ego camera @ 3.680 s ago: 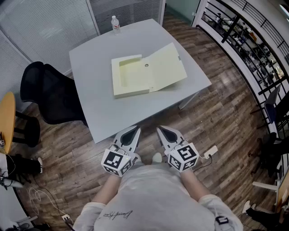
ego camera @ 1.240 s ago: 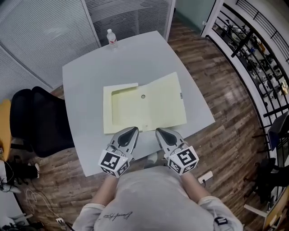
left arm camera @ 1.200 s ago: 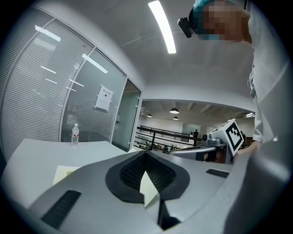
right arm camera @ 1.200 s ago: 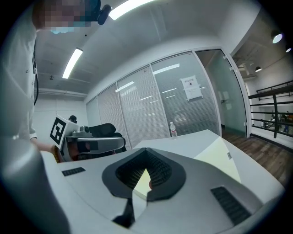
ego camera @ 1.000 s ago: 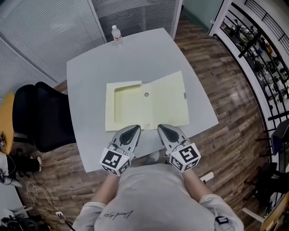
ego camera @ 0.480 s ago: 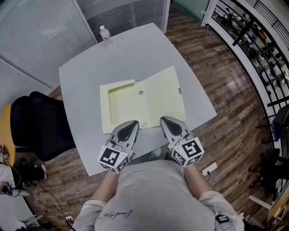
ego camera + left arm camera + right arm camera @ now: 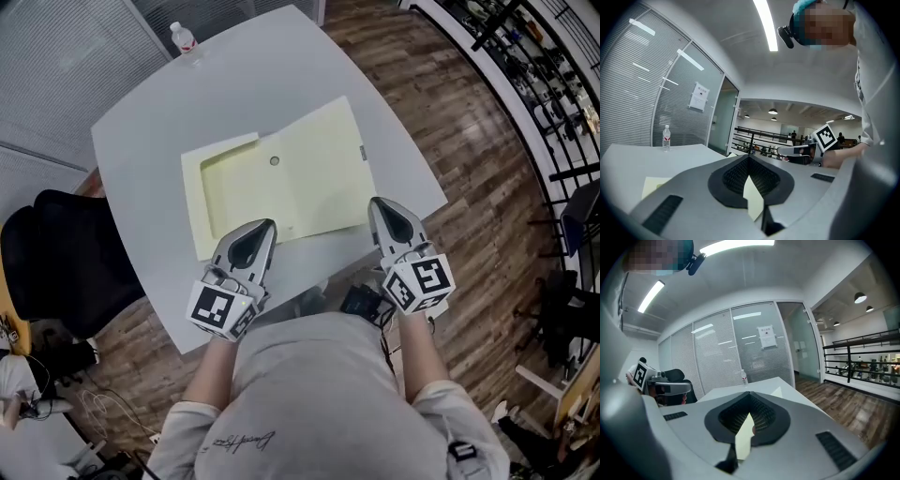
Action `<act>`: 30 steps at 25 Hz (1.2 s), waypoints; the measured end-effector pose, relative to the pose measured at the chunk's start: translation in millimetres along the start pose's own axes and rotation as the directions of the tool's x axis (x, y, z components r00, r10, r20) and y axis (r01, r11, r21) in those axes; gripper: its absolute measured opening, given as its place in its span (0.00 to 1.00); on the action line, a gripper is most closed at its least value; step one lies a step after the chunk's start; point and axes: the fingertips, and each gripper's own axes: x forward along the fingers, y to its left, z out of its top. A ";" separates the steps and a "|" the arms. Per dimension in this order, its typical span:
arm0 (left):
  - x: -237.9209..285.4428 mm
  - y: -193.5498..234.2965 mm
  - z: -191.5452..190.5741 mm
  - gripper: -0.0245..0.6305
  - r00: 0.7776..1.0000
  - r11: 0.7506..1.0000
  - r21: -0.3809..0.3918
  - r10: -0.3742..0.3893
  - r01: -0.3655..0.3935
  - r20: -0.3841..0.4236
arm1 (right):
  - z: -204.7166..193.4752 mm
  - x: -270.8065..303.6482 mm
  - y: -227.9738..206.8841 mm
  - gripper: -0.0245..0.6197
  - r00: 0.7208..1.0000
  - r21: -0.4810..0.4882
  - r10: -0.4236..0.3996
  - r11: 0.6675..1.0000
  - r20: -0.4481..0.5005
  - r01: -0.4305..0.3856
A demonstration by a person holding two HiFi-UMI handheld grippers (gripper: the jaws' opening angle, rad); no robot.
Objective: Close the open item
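A pale yellow box file lies open on the grey table point(image 7: 141, 131), with its tray point(image 7: 234, 192) on the left and its lid point(image 7: 323, 164) flat to the right. My left gripper point(image 7: 264, 226) is shut, its tip over the tray's front edge. My right gripper point(image 7: 379, 202) is also shut and sits just off the lid's front right corner. In the left gripper view the shut jaws point(image 7: 749, 157) show a sliver of yellow file between them, and the right gripper point(image 7: 801, 151) is off to the right. In the right gripper view the jaws point(image 7: 750, 395) meet at the tip.
A water bottle point(image 7: 186, 39) stands at the table's far corner. A black office chair point(image 7: 47, 253) is left of the table. Wooden floor and a black railing point(image 7: 525, 56) lie to the right. Glass walls with blinds point(image 7: 740, 348) stand behind the table.
Both grippers have come forward from below the table's edge to the file's front edge. They have spread apart, the right one moving toward the lid's right corner. The file has not moved.
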 end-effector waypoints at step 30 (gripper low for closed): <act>9.8 33.1 -50.9 0.05 0.991 0.994 -0.086 0.064 -0.075 -0.121 | -122.9 21.6 -140.3 0.06 0.955 -0.012 -0.186 0.982 -0.231 0.189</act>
